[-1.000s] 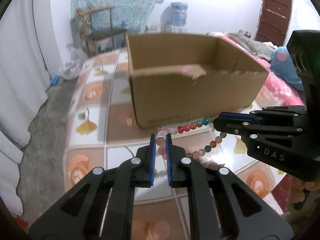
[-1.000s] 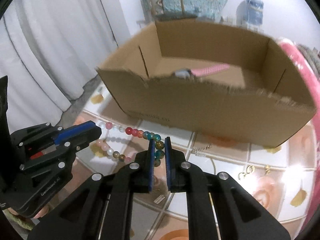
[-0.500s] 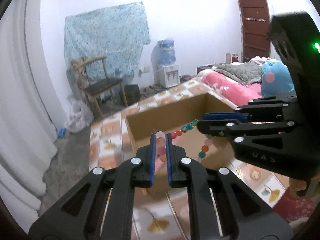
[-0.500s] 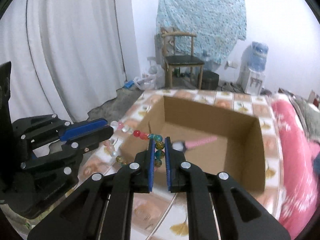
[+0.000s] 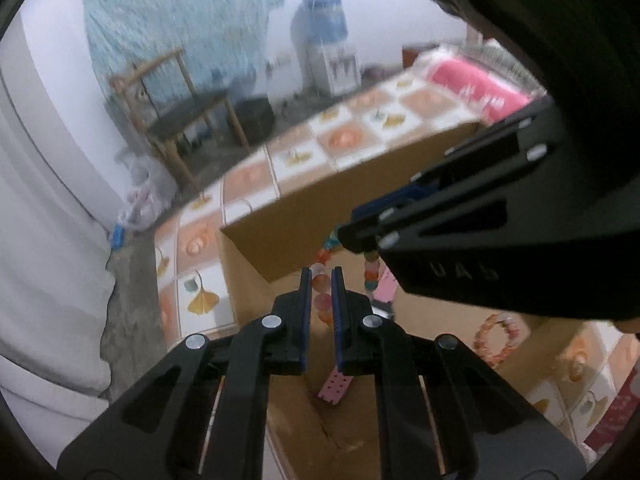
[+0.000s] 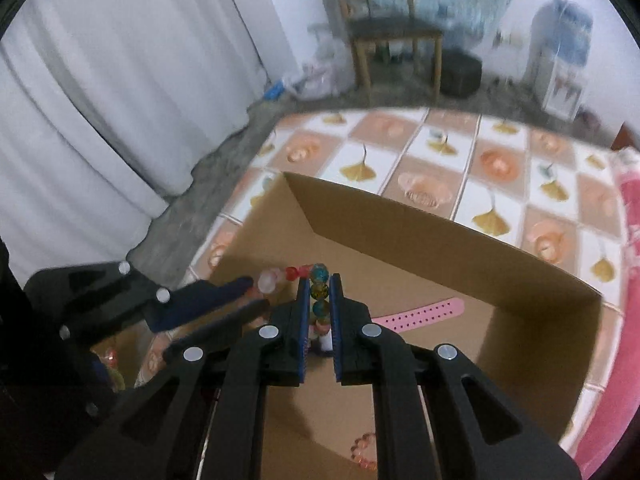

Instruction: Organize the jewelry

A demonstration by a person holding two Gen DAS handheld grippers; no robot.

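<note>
A string of coloured beads hangs between both grippers above the open cardboard box. My left gripper is shut on its pale pink end. My right gripper is shut on the teal and amber beads; in the left wrist view it reaches in from the right. The left gripper shows at the left of the right wrist view. Inside the box lie a pink perforated strap and an orange bead bracelet.
The box stands on a tiled cloth with leaf and shell prints. A pink blanket lies at the right. Beyond are a wooden chair, a water dispenser, white curtains and a bare concrete floor.
Both grippers carried the bead string up from the cloth in front of the box and forward over its open top. They now look down into the box.
</note>
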